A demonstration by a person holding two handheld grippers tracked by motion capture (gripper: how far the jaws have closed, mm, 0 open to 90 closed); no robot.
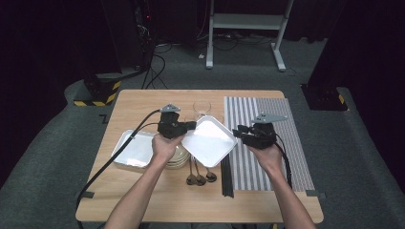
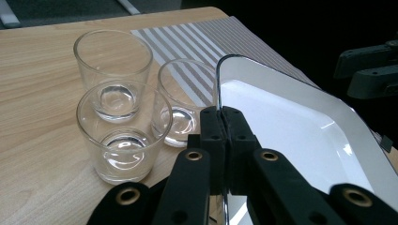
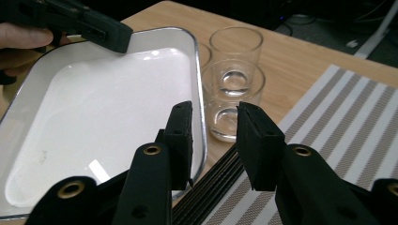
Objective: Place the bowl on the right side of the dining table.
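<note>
A white square tray [image 1: 210, 143] with a metal rim hangs above the table's middle. My left gripper [image 1: 193, 125] is shut on its left rim, and in the left gripper view the jaws [image 2: 224, 112] pinch the rim of the tray [image 2: 291, 126]. My right gripper [image 1: 237, 130] is at the tray's right edge. In the right gripper view its jaws [image 3: 215, 110] stand open, with the rim of the tray [image 3: 103, 103] by the left jaw and no pad pressing on it. Three clear glasses [image 2: 123, 136] stand just beyond the tray.
A second tray [image 1: 131, 150] lies at the left, with stacked plates [image 1: 179, 161] beside it under my left hand. Spoons [image 1: 200, 177] and black chopsticks [image 1: 227, 174] lie toward the front. A striped placemat [image 1: 272, 138] covers the right side.
</note>
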